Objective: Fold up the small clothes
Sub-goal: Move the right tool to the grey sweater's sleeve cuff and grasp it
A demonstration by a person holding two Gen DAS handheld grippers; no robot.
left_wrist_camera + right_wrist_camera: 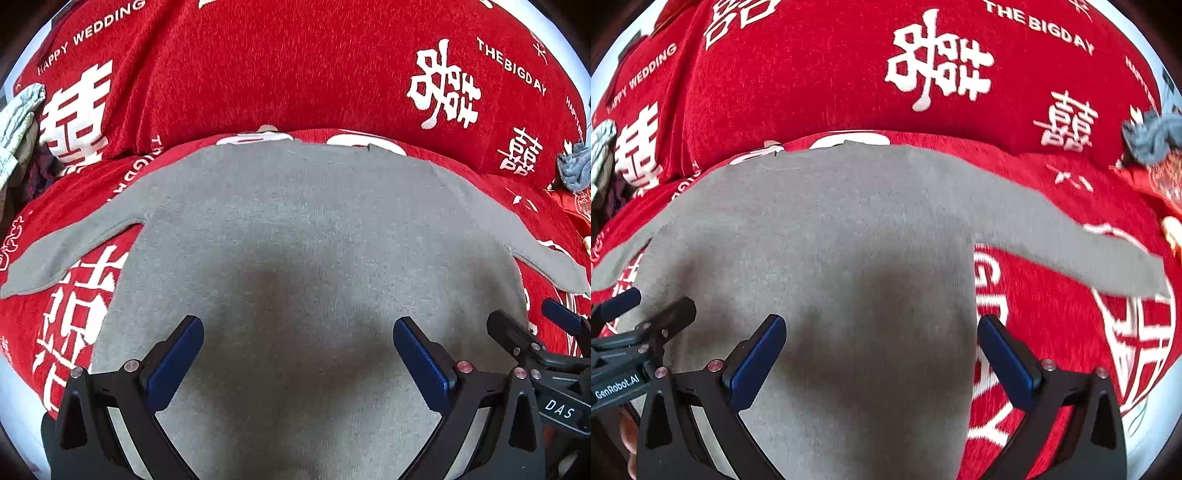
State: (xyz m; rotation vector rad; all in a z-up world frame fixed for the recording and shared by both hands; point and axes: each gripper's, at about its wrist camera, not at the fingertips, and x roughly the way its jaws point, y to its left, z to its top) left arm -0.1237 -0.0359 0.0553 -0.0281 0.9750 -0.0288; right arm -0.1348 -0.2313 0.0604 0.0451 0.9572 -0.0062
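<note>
Grey long-sleeved top (295,229) lies flat, filling the centre of both frames, on the red printed cloth (280,62), sleeves spread to lower left and right. Left gripper (298,354) and right gripper (881,350) hover spread wide, holding nothing. Next step is probably a sleeve fold: pinch only the cuff edge, lift low, lay it across without dragging the body.

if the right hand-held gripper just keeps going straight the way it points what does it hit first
Most likely the gray shirt: the open right hand-held gripper aims at its body near the right edge, nothing between. Depth is unclear; the red cloth lies beyond.
</note>
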